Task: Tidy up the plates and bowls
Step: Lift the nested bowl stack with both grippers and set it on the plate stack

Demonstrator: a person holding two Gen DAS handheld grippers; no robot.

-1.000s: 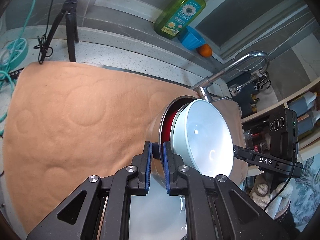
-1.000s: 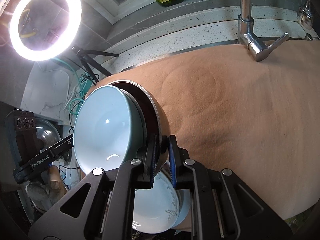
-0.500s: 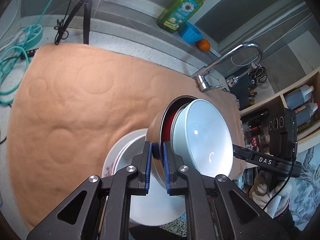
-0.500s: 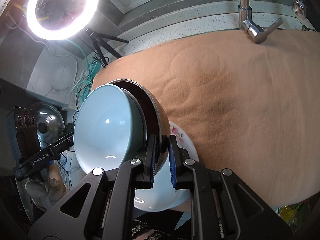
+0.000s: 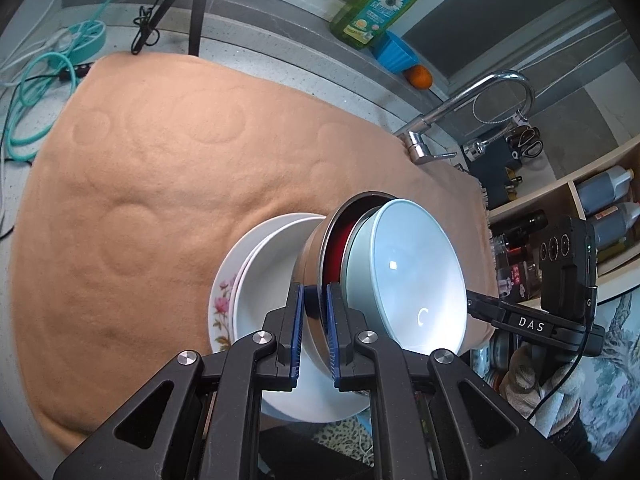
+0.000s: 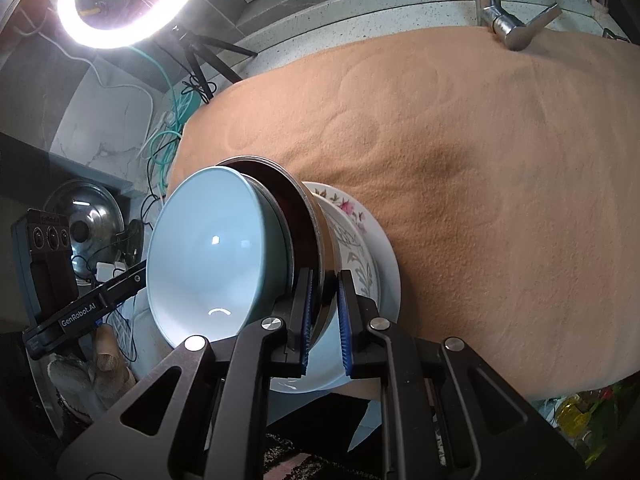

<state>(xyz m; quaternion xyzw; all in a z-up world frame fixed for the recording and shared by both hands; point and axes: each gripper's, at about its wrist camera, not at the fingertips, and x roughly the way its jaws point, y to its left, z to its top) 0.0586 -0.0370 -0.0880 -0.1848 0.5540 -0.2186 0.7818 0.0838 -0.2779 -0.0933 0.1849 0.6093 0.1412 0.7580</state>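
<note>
We hold a metal bowl (image 5: pixel 310 256) between our two tools; the left hand-held gripper (image 5: pixel 314 334) is nearly closed, its blue pads pinching the bowl's rim from one side; the right hand-held gripper (image 6: pixel 325 322) is nearly closed too, clamped on the rim at the opposite side; the bowl is tipped on edge, its dark red inside showing in the left view; a pale blue bowl (image 5: pixel 412 280) sits nested inside it, mouth turned sideways, with a bright spot of light on its glaze.

Below the bowls lies a stack of plates (image 5: pixel 256 280) at the near edge of an orange cloth (image 5: pixel 140 184) that covers the tabletop (image 5: pixel 248 40); the lowest plate carries pink flowers on its rim; a plain white one rests on it, and in the right view one with a grey leaf pattern (image 6: pixel 358 264) shows too; whether the metal bowl touches the plates we cannot tell.

At the far side of the cloth stands a steel tap (image 5: pixel 460 112); on the ledge behind it are a green soap bottle (image 5: pixel 376 8), a blue cup (image 5: pixel 394 54) and an orange (image 5: pixel 419 77); a lit ring lamp (image 6: pixel 124 0) on a tripod stands at the left end of the tabletop beside teal cables (image 5: pixel 36 92); a gloved hand (image 5: pixel 532 372) shows under the right tool.
</note>
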